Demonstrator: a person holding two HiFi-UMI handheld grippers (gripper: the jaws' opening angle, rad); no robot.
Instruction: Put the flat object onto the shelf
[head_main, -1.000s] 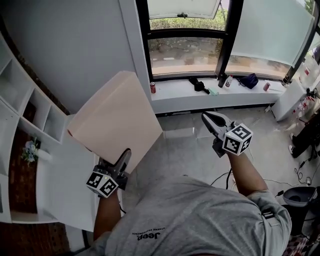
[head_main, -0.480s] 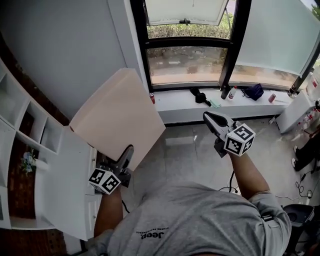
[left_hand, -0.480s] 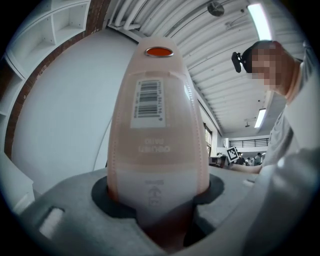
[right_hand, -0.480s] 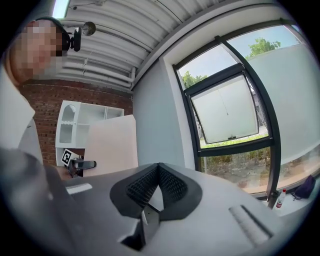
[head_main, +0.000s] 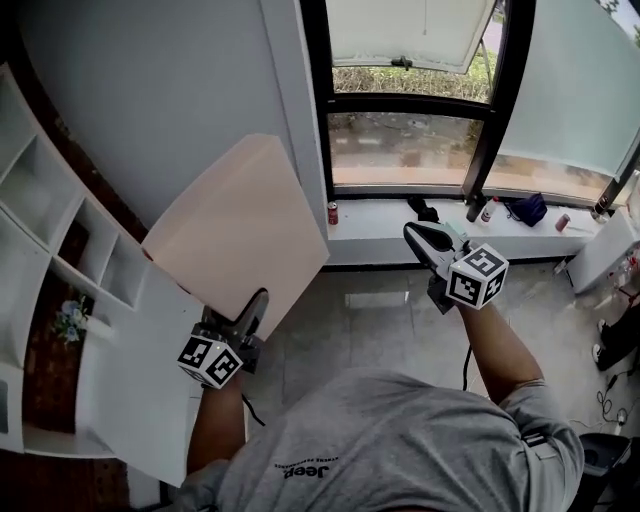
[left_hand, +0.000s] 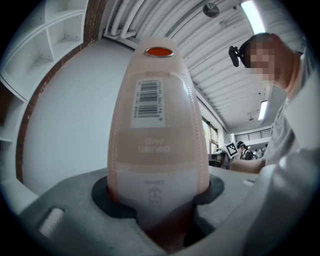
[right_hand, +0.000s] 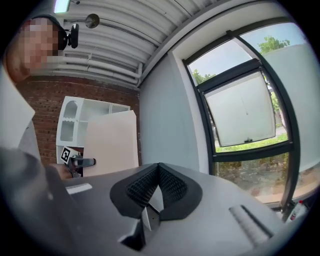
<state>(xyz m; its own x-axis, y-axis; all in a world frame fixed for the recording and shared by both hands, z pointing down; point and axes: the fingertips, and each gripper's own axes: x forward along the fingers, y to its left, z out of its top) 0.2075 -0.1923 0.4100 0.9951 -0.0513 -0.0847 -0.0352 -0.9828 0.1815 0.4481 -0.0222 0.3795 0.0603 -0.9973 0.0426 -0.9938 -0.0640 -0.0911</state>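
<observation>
- While its near edge is clamped in the left gripper (head_main: 255, 305), the flat pink object (head_main: 240, 232) stands in the air, its long axis running away from the jaws.
- The white shelf (head_main: 100, 255) lies just to its left, nearest this hand.
- The right gripper (head_main: 412, 233), jaws together and empty, hangs well apart, toward the window (head_main: 420, 140).

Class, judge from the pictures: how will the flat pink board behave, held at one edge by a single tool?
Probably stiff: the board stands straight out from the left tool without sagging. Likely light for its size, since one edge grip carries it. Apt to swing or twist, being broad and held only at one edge.
</observation>
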